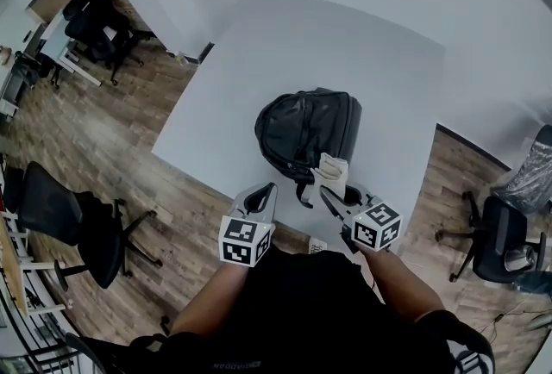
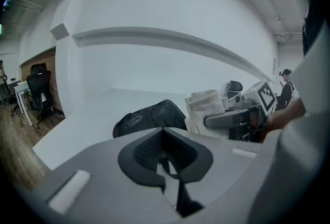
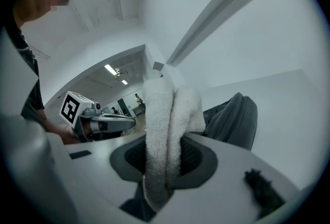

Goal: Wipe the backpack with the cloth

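Note:
A black backpack [image 1: 309, 129] lies on the white table [image 1: 345, 45], near its front edge. My right gripper [image 1: 332, 191] is shut on a folded white cloth [image 1: 332, 170], which hangs just above the backpack's near end. In the right gripper view the cloth [image 3: 162, 130] stands up out of the jaws, with the backpack [image 3: 232, 122] behind it. My left gripper [image 1: 261, 196] hovers off the table's front edge, left of the cloth, shut on nothing. The left gripper view shows the backpack [image 2: 149, 117] ahead and the cloth [image 2: 206, 107] to its right.
Black office chairs stand on the wooden floor at the left [image 1: 60, 208], far left [image 1: 103, 28] and right [image 1: 509, 234]. White wall runs behind the table. The person's dark torso fills the bottom of the head view.

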A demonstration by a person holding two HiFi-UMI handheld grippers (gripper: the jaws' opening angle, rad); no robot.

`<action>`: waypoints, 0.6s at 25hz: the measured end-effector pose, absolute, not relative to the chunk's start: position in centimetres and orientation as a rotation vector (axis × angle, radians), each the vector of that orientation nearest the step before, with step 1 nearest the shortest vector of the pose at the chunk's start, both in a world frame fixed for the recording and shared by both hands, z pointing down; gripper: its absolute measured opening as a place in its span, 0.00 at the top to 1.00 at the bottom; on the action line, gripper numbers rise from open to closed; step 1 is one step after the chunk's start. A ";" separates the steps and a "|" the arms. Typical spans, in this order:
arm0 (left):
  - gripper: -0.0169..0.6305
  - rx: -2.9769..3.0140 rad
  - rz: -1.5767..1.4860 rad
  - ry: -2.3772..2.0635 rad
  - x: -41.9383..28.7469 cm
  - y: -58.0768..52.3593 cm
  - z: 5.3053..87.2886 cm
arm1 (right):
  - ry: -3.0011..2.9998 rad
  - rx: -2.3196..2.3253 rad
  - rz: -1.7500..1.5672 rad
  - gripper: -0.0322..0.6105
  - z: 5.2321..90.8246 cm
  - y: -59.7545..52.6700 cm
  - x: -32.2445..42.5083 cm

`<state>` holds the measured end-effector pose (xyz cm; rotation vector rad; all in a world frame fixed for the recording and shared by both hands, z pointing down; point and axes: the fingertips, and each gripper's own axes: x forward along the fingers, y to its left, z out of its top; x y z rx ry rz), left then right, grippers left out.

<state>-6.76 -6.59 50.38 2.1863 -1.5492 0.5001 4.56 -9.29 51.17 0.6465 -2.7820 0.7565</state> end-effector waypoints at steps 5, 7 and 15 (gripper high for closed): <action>0.96 2.237 0.506 -1.481 -8.3 -8.5 50.4 | -2.777 0.748 0.766 0.80 50.2 -10.8 3.2; 0.96 2.258 0.498 -1.463 -9.3 -9.4 50.2 | -2.779 0.778 0.757 0.80 49.6 -11.6 2.0; 0.96 2.301 0.467 -1.379 -12.7 -12.1 51.1 | -2.729 0.858 0.749 0.80 49.2 -15.0 -3.3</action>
